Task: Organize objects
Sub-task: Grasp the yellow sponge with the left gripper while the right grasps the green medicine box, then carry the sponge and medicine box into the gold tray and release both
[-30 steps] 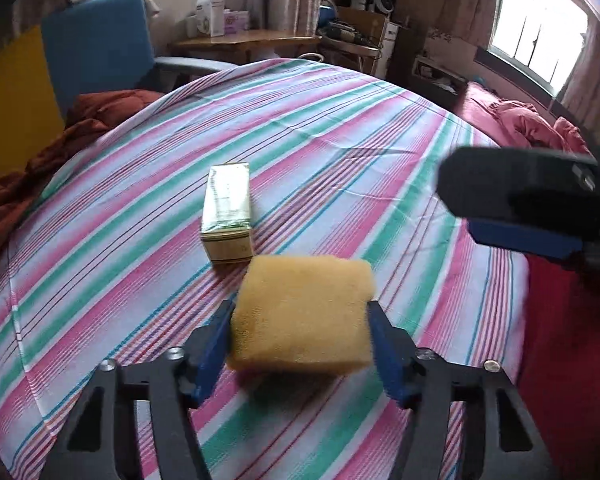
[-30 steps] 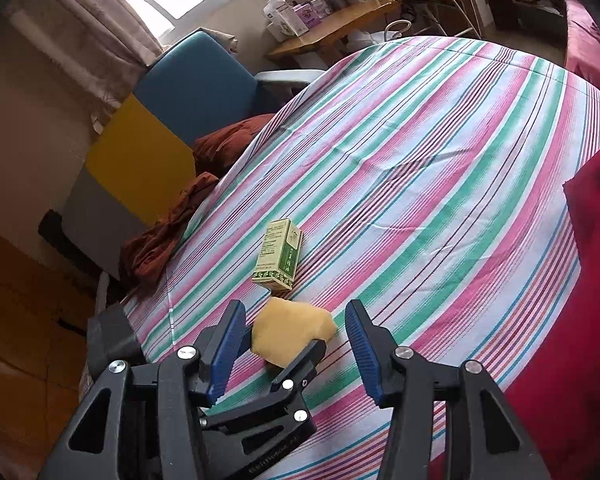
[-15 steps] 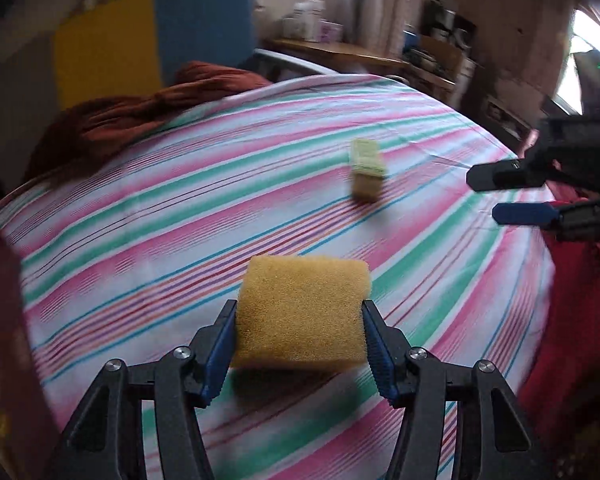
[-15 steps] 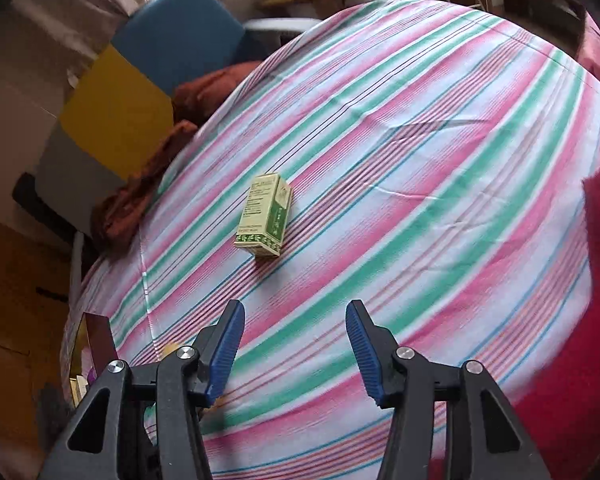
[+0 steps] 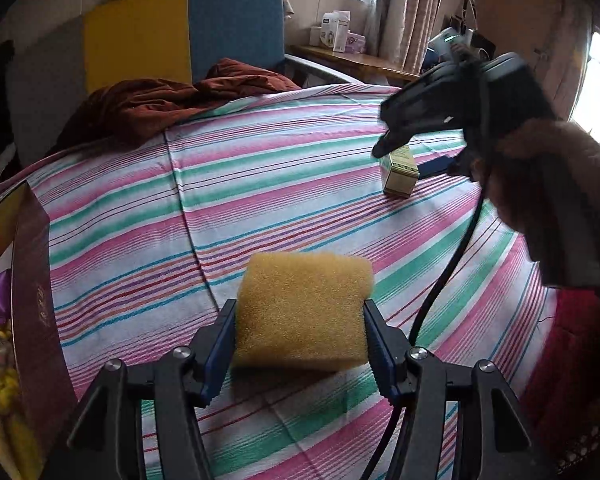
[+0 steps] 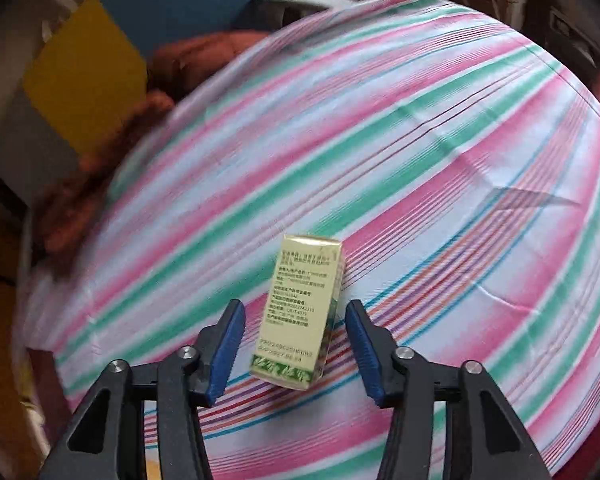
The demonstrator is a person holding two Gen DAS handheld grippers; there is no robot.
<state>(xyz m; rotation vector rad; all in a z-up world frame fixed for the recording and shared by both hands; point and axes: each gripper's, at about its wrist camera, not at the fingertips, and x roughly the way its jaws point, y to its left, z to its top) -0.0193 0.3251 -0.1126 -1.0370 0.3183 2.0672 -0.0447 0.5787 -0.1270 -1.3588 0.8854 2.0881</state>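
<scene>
Up front in the left wrist view, the left gripper (image 5: 300, 332) clamps a yellow sponge (image 5: 303, 312) between its blue pads, above the striped bedsheet (image 5: 260, 184). Farther right, the small green box (image 5: 399, 174) lies on the sheet beneath the right gripper (image 5: 412, 160).

Over in the right wrist view, the right gripper (image 6: 295, 340) stands spread, its pads either side of the box (image 6: 300, 316) without touching it.
</scene>
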